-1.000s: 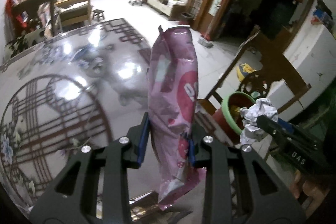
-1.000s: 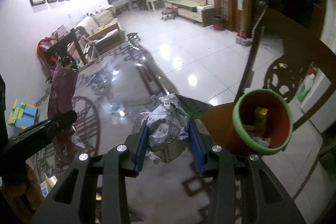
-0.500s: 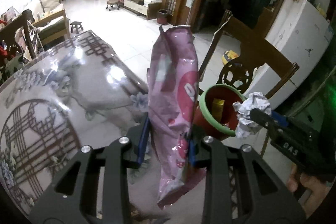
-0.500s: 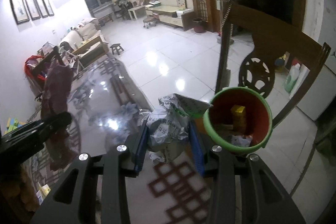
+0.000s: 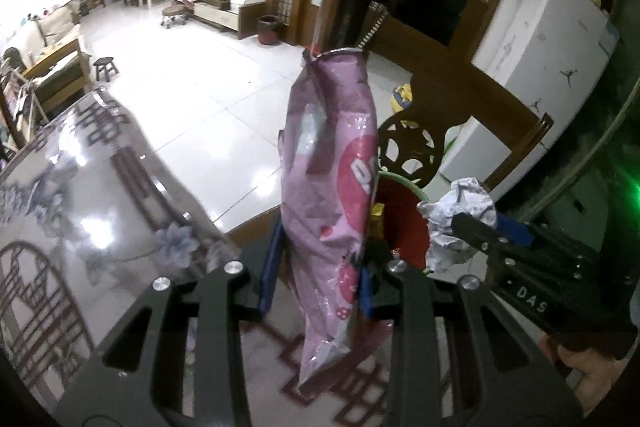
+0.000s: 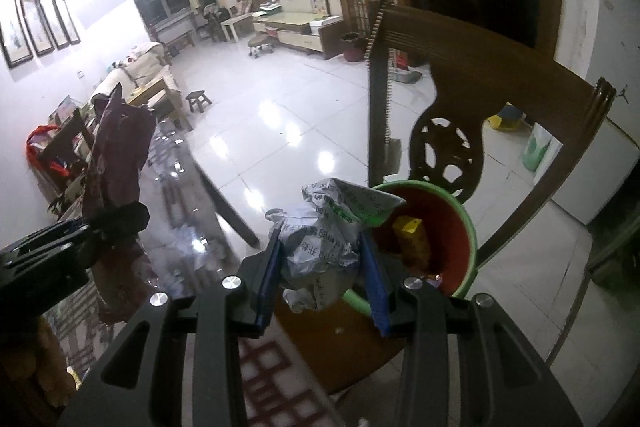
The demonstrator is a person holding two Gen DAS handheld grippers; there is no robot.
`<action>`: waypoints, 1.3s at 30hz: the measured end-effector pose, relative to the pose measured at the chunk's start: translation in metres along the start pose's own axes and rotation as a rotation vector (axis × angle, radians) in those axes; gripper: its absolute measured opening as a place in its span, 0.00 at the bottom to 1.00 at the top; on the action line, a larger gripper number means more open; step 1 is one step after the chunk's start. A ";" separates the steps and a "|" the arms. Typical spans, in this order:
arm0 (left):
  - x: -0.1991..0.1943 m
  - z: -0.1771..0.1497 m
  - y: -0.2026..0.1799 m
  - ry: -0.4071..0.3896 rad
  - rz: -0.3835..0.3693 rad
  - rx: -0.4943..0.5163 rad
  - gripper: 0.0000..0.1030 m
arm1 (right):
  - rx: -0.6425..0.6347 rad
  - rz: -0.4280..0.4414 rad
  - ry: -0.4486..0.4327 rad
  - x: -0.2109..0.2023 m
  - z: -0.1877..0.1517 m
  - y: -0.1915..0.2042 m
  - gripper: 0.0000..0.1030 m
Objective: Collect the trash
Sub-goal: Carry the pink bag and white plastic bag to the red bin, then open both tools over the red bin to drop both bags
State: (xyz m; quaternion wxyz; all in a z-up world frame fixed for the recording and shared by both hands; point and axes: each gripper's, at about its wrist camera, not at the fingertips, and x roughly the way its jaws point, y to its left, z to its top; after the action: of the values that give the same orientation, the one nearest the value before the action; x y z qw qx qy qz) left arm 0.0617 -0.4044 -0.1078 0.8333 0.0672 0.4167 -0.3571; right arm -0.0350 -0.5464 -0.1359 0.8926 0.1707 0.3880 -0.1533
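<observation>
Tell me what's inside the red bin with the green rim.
In the bin, a yellow packet stands against the red wall, with small scraps near the bottom. The crumpled paper in the right gripper hides the bin's left side.

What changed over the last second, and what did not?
Both grippers swung from over the table toward the red bin, which now sits closer ahead. Unchanged: left gripper clamps the pink wrapper, right gripper clamps the crumpled paper; nothing released.

"DAS" stands in white on the right gripper (image 5: pixel 464 227); crumpled paper (image 6: pixel 320 251) print is illegible.
</observation>
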 end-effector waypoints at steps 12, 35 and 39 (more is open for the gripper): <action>0.097 0.012 -0.061 0.149 -0.049 0.113 0.29 | 0.089 -0.056 0.035 0.045 0.023 -0.065 0.36; 0.080 0.040 -0.043 0.074 -0.094 0.111 0.70 | 0.117 -0.166 -0.004 0.041 0.027 -0.088 0.50; 0.032 0.032 -0.008 0.018 -0.070 0.052 0.72 | 0.075 -0.126 -0.011 0.029 0.022 -0.058 0.50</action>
State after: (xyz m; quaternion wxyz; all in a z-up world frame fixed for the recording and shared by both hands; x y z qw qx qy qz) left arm 0.0902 -0.4407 -0.1097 0.8145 0.0776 0.4169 -0.3960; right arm -0.0251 -0.6116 -0.1541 0.8763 0.1783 0.3871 -0.2245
